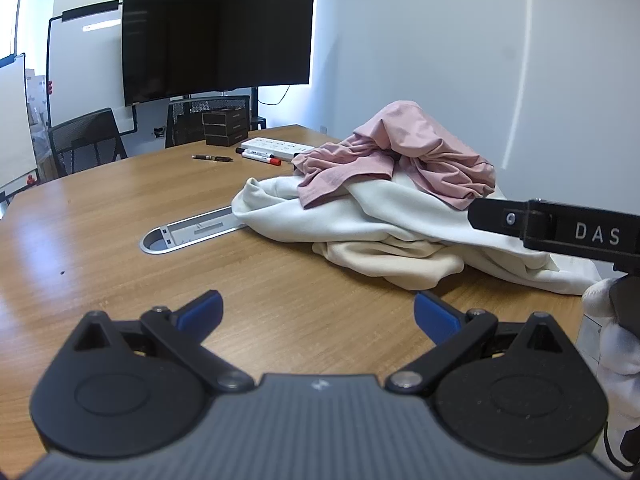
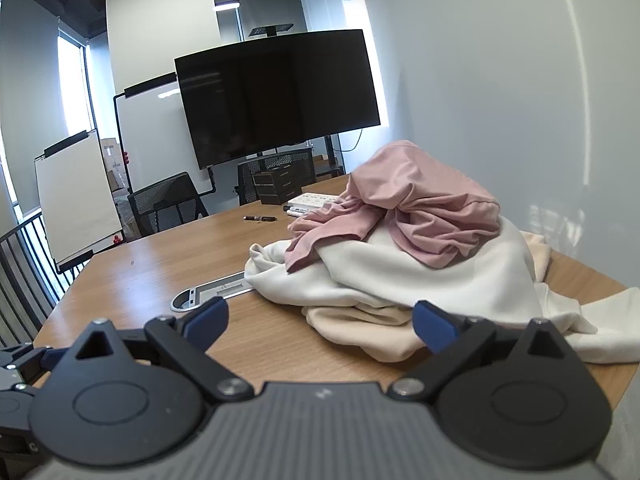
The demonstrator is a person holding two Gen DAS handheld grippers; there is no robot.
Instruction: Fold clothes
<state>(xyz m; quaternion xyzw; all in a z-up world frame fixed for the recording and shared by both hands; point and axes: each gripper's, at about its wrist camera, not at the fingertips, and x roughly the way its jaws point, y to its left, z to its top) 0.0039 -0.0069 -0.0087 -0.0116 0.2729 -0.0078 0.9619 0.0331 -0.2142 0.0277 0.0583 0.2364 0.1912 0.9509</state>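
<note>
cream garment (image 1: 384, 256) mostly under white garment (image 1: 360, 216)

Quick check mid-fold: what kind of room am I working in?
Most likely an office meeting room: a large dark screen on a stand, whiteboards, mesh chairs around a long wooden table.

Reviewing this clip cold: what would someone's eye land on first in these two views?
First, the heap of clothes on the right of the wooden table: a pink garment crumpled on top of a white one, with a cream piece underneath. Next, the big dark screen beyond the table's far end. Both tools, left and right, are open and hold nothing.
</note>
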